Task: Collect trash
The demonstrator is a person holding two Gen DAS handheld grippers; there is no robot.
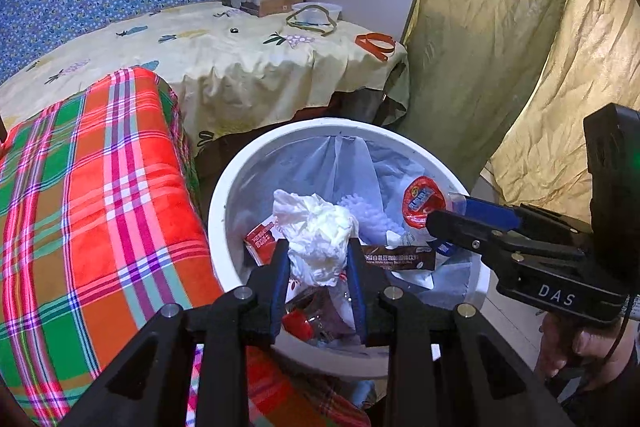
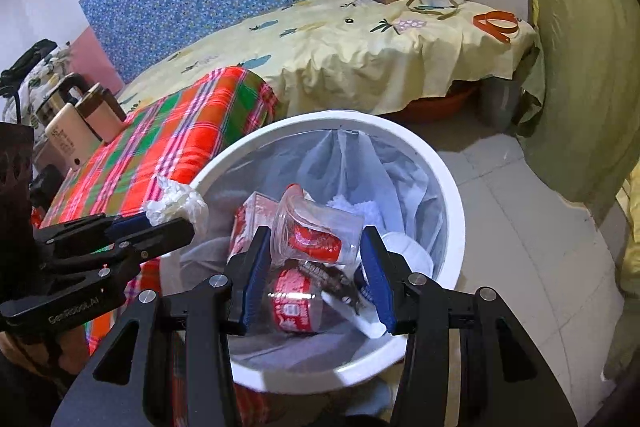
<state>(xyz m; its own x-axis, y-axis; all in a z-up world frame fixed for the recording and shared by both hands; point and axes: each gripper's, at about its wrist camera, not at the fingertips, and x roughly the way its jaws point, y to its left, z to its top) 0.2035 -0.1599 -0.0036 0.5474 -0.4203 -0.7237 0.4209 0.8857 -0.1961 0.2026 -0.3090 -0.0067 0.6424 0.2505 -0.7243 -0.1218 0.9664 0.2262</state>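
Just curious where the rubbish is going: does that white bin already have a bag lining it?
Yes, a thin translucent bag lines the inside of the white bin, gathered at the far rim.

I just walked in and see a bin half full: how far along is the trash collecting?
Done: the white bin already holds wrappers and a bottle. In hand: the left tongs carry a crumpled white tissue over the bin, and the right tongs carry a clear plastic cup with a red lid above it. Left: both pieces are not yet dropped. No other trash shows on the bed or floor.
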